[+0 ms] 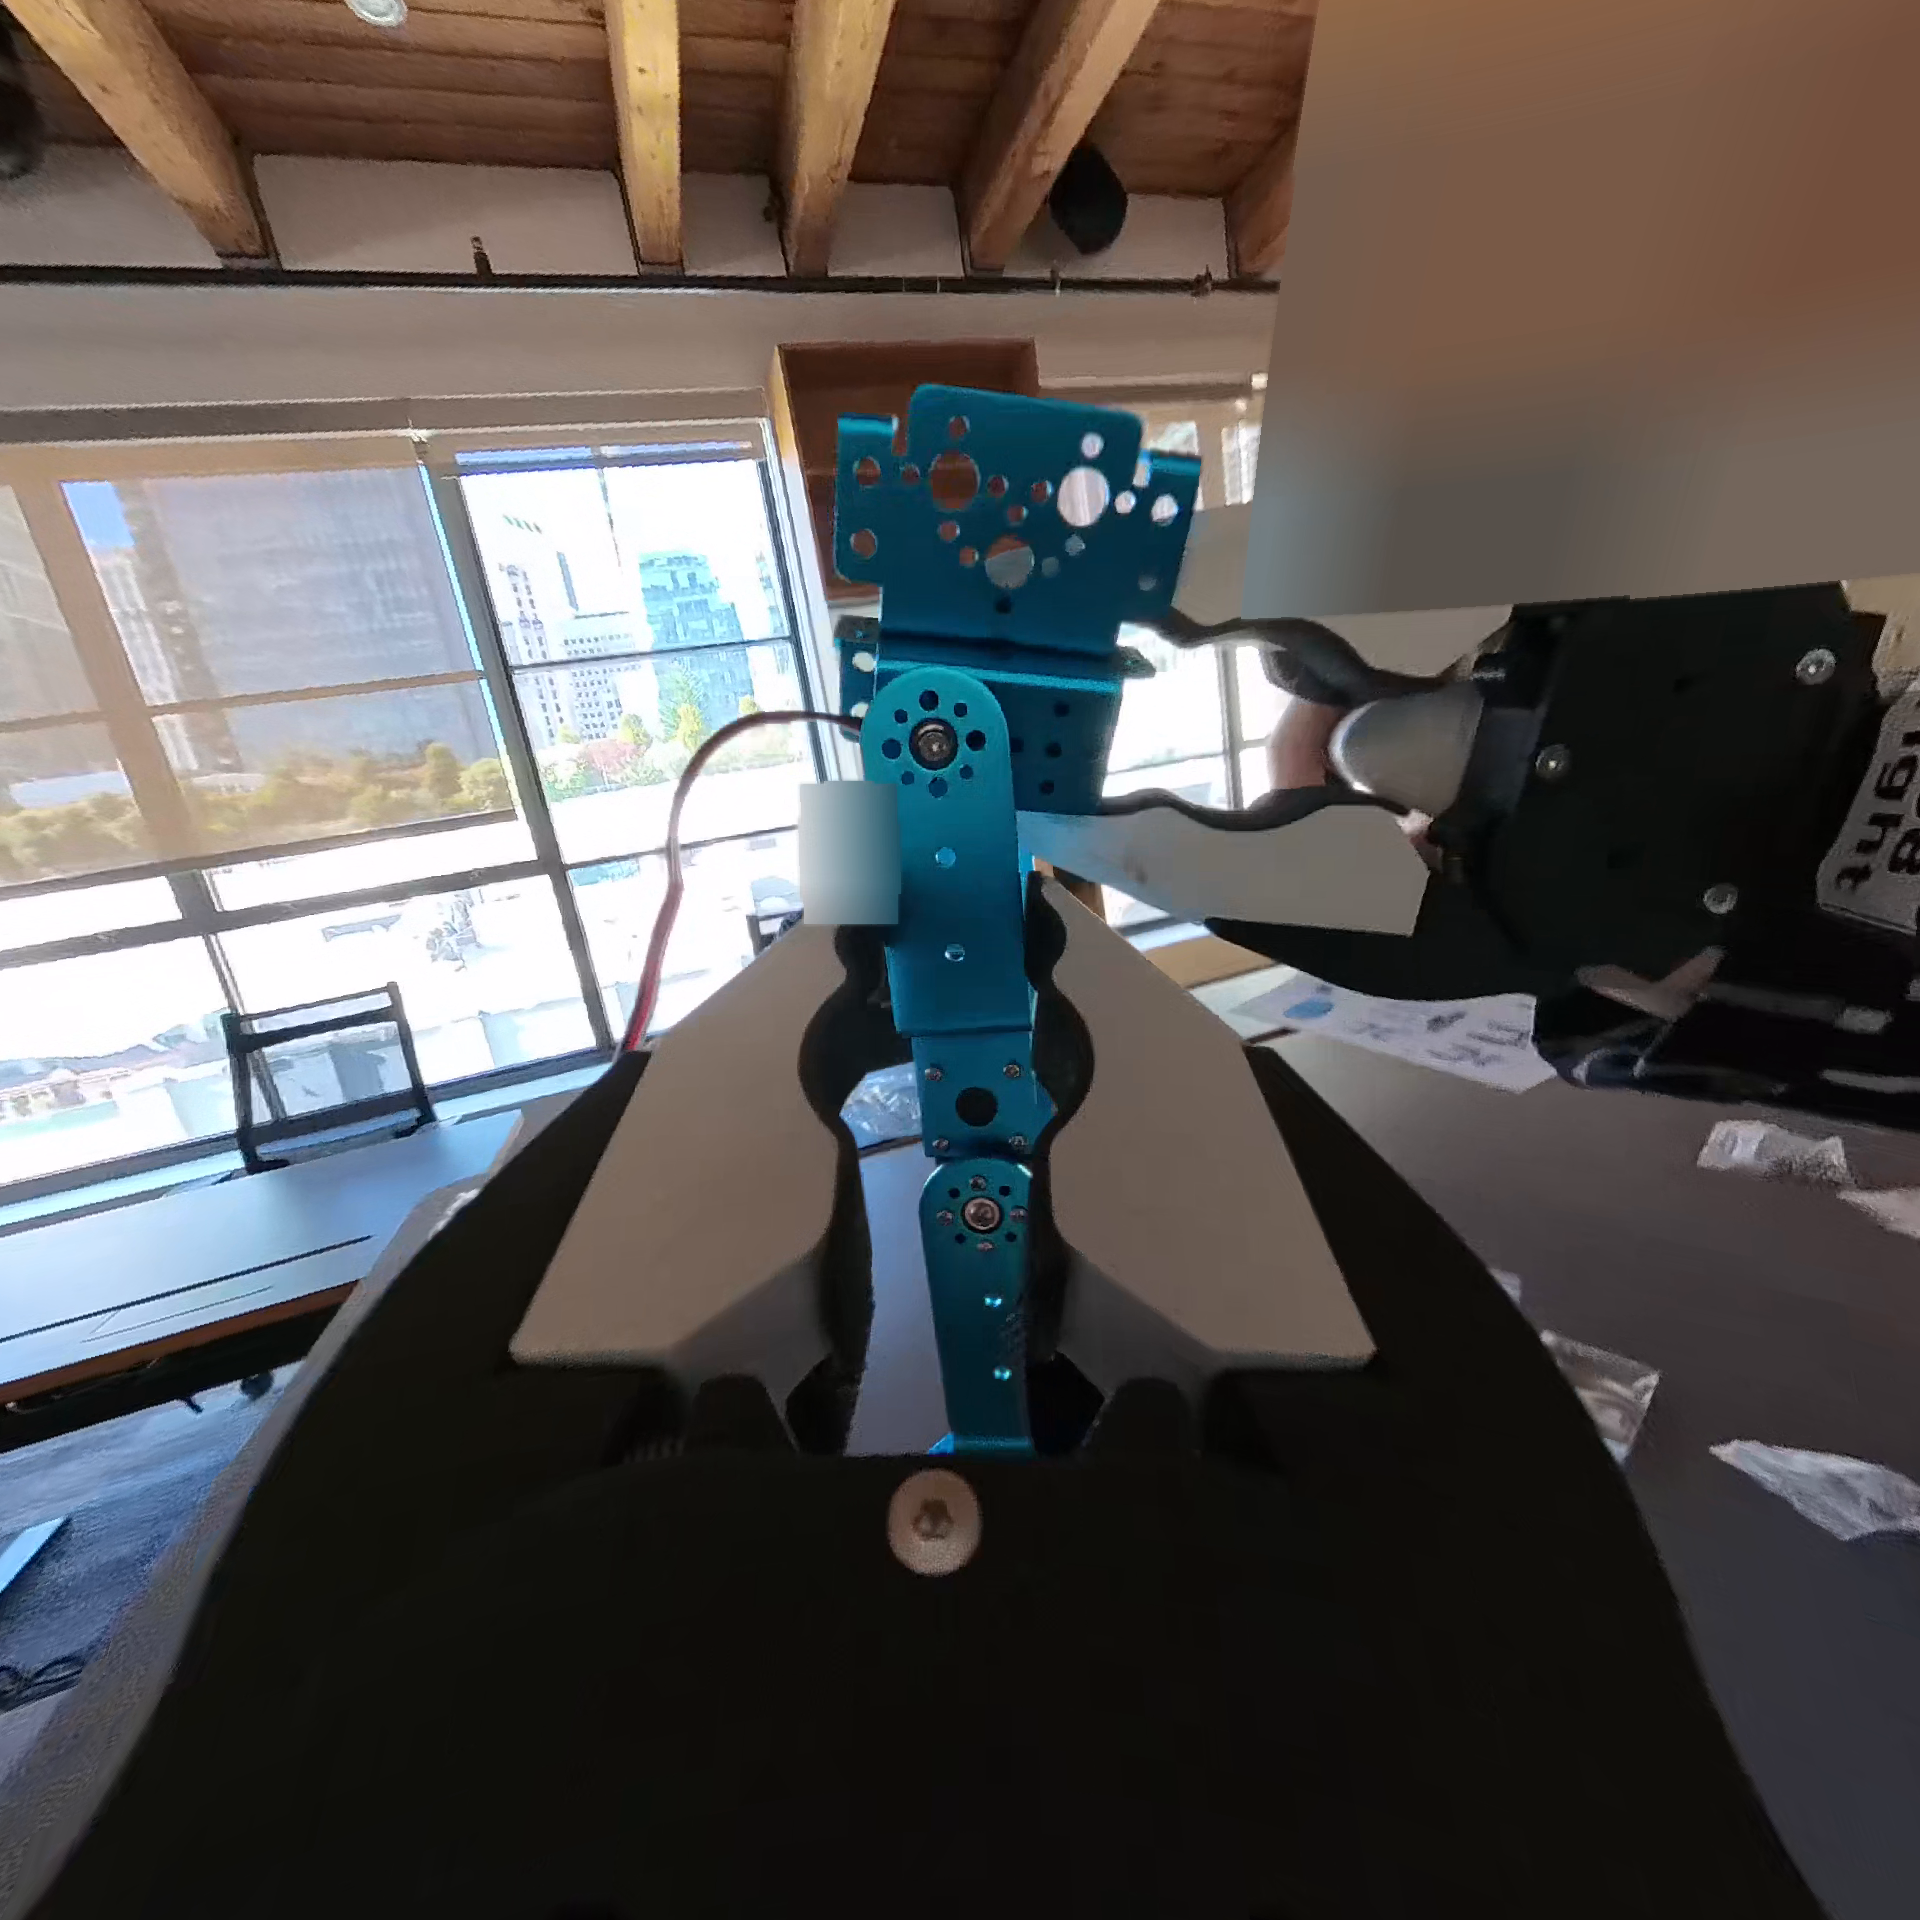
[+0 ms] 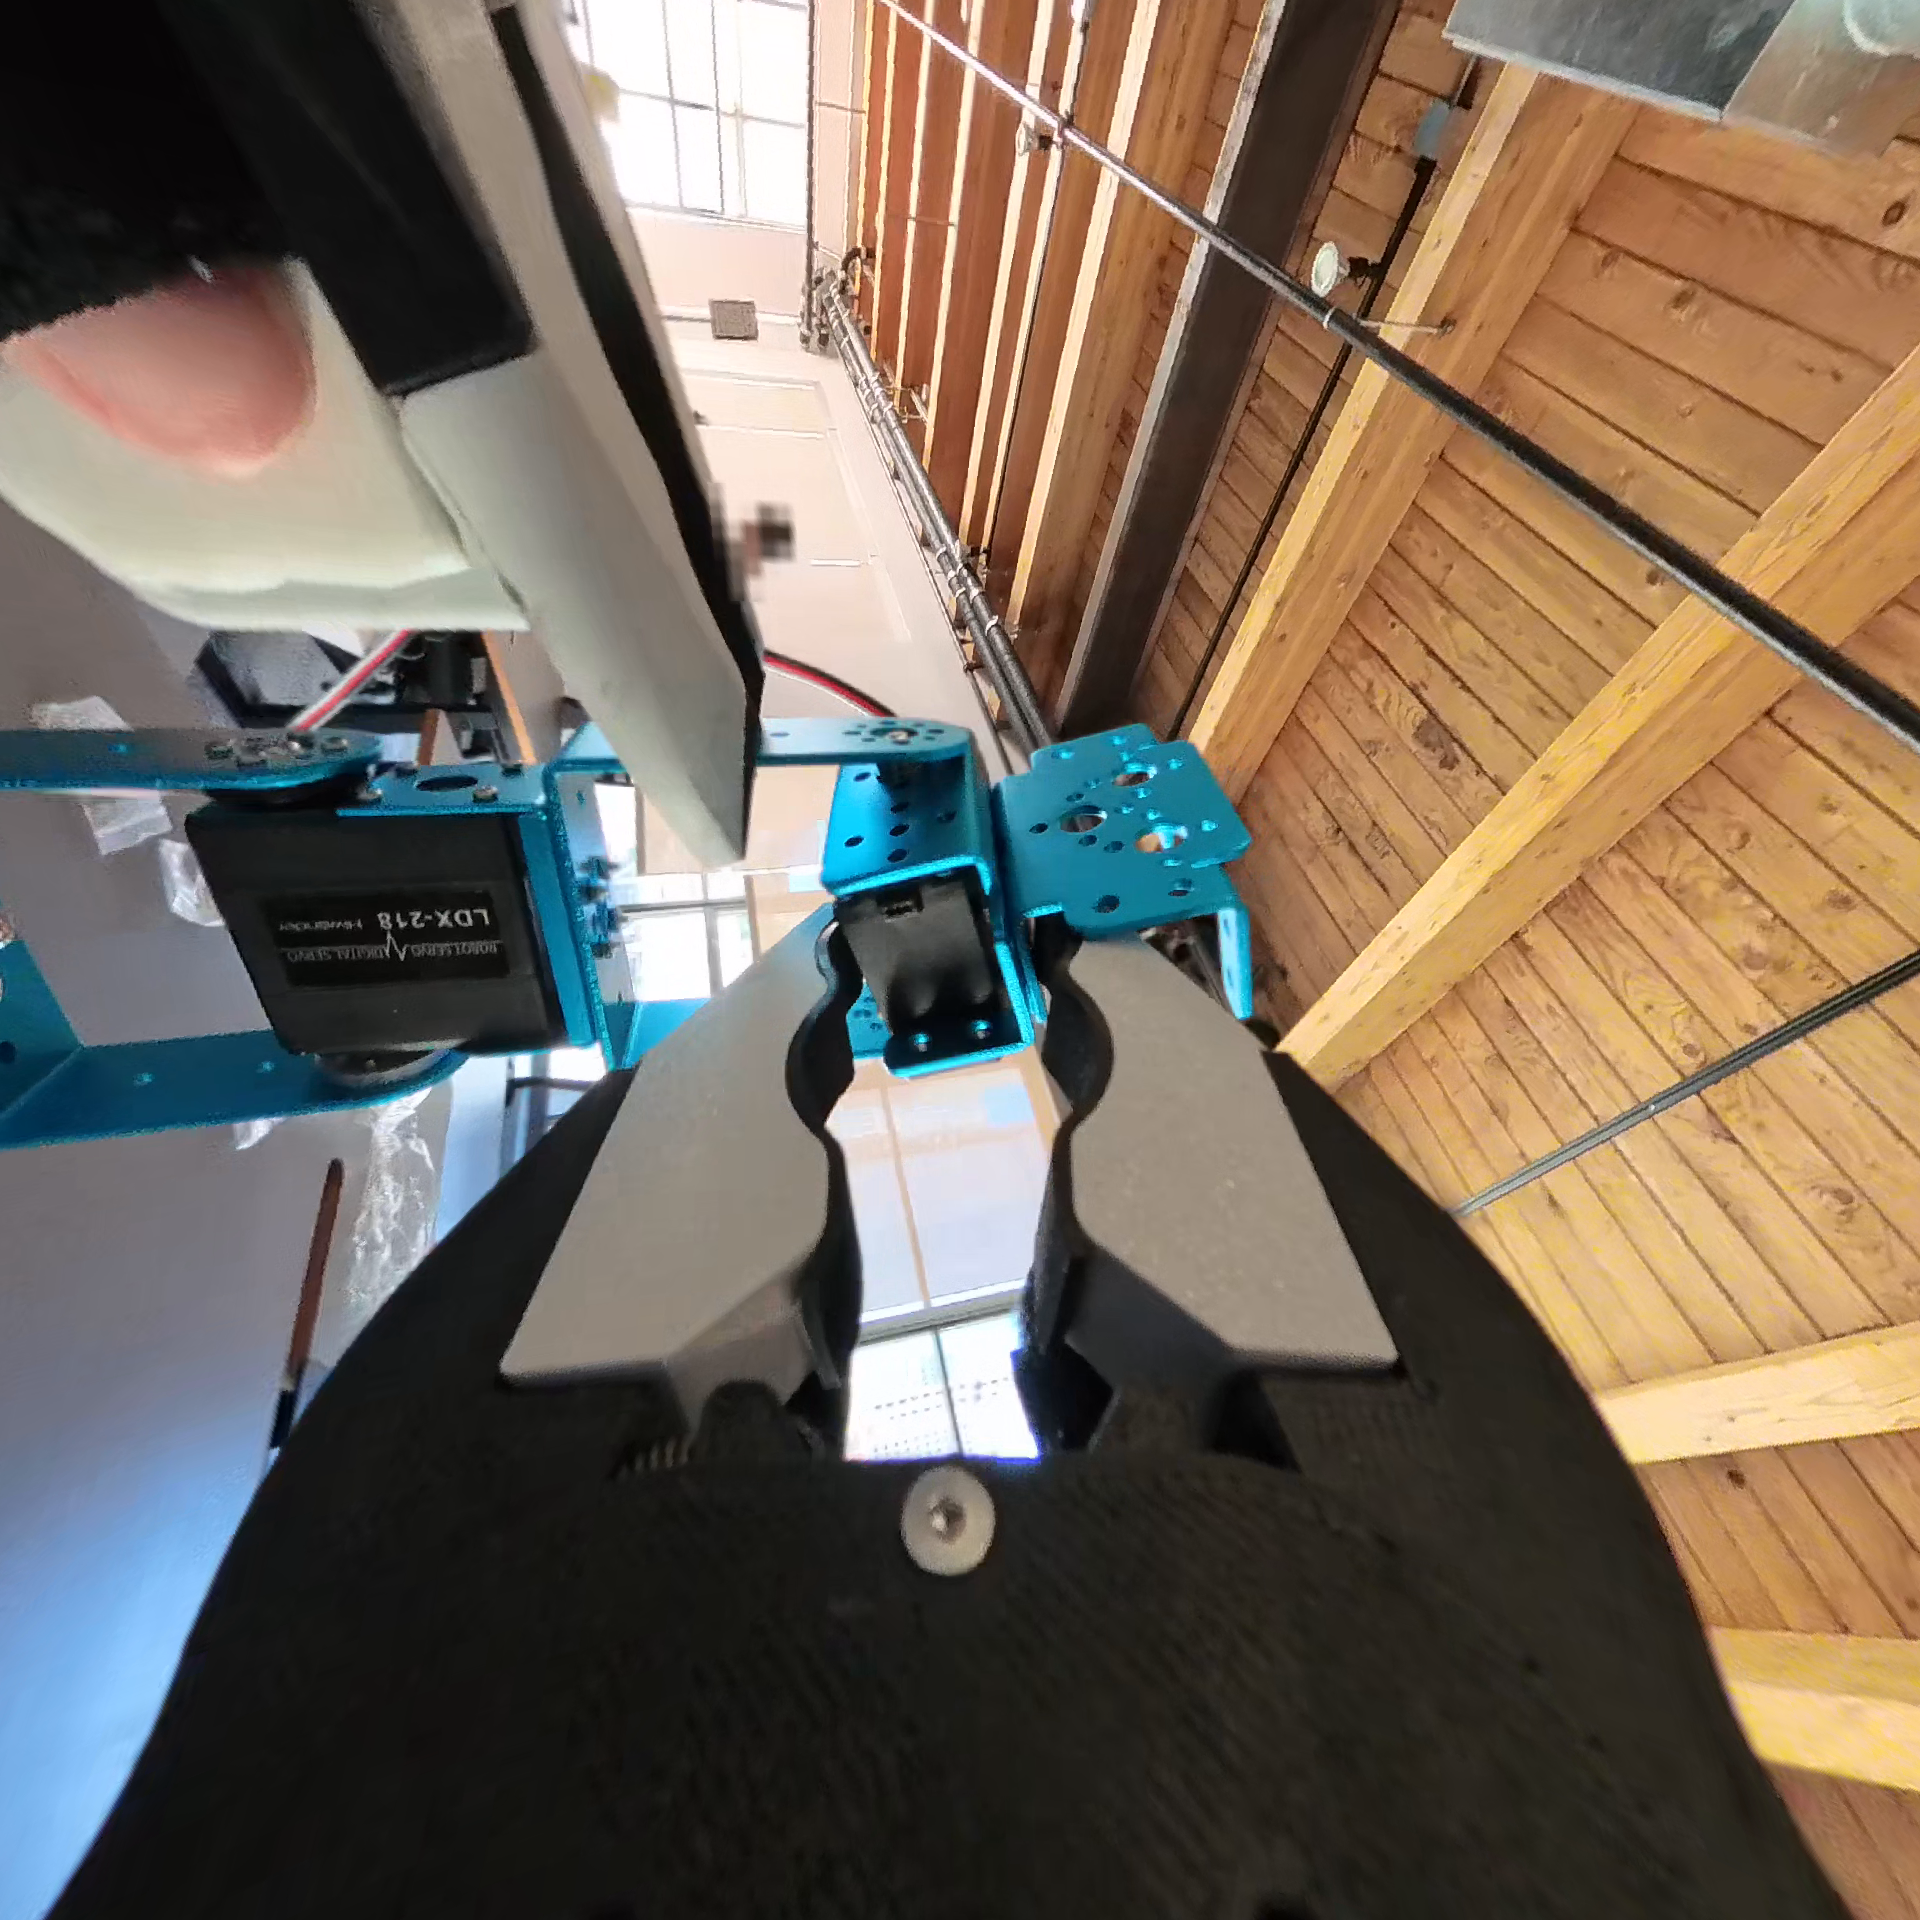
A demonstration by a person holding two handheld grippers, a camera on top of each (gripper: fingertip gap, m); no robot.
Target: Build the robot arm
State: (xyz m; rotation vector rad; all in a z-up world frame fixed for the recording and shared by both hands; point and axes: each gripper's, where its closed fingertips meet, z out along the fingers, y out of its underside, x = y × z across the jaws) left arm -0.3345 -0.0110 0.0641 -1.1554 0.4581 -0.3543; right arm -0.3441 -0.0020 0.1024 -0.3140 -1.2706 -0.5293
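A blue metal robot arm, made of perforated brackets and black servos, is held up in the air between both grippers. My left gripper is shut on its narrow blue link, which runs up from between the fingers. My right gripper is shut on the upper blue bracket that holds a black servo. In the left wrist view it reaches in from the right. A blue perforated end plate tops the arm and also shows in the right wrist view. One of the left gripper's fingers crosses in front of a second, labelled servo.
A red wire trails from the arm. Below is a dark table with clear plastic bags and printed sheets. A black chair stands by large windows. Wooden beams run overhead. A thumb rests on the left gripper. The left gripper's tips are roughly 4 cm from the right gripper's.
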